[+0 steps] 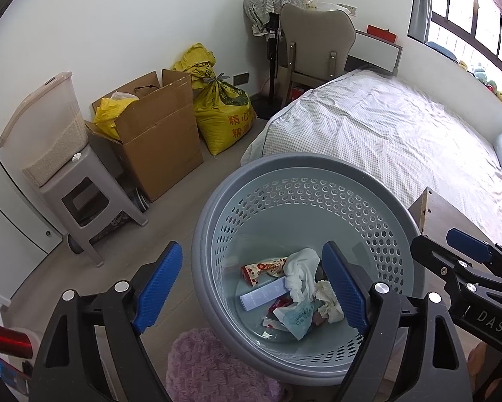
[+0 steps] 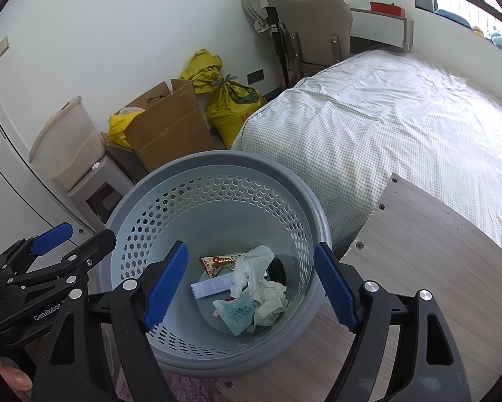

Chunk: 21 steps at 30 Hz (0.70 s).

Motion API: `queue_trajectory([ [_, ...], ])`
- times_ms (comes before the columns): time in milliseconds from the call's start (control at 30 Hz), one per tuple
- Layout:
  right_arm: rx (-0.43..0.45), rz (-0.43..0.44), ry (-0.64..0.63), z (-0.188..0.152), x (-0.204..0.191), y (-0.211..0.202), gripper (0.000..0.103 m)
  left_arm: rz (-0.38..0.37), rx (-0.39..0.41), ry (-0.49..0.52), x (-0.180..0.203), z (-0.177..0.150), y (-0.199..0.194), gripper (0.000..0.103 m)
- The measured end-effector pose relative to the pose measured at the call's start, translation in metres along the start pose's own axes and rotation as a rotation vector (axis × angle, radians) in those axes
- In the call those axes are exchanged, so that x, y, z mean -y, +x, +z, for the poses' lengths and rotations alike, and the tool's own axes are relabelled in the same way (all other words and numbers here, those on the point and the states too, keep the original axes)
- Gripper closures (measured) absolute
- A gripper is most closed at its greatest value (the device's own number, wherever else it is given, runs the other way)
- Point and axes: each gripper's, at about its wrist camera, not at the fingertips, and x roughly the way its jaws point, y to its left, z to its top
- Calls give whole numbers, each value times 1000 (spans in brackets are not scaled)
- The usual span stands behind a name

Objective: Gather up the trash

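A round grey-blue perforated basket (image 1: 284,164) (image 2: 217,162) stands on the floor below both grippers. In its bottom lie a crumpled white tissue (image 1: 301,273) (image 2: 252,266), a red snack wrapper (image 1: 262,268) (image 2: 217,263), a pale blue box (image 1: 262,294) (image 2: 210,286) and a teal packet (image 1: 298,318) (image 2: 239,315). My left gripper (image 1: 251,288) hangs open above the basket's left rim, holding nothing. My right gripper (image 2: 251,286) is open over the basket's middle, also with nothing in it. The two grippers sit side by side.
A bed with a checked sheet (image 1: 385,140) fills the right side. A wooden board (image 2: 418,251) lies at the bed's foot beside the basket. On the left stand a cardboard box (image 1: 157,147), yellow sacks (image 1: 224,114) and a stool with a container (image 1: 83,201). A pink rug (image 1: 210,368) lies in front.
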Motion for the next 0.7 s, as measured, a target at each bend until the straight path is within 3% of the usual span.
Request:
queue_trajectory([
  [700,2,-5,-4,2,1,-2,27,7,5,2,1,0,-1,21],
])
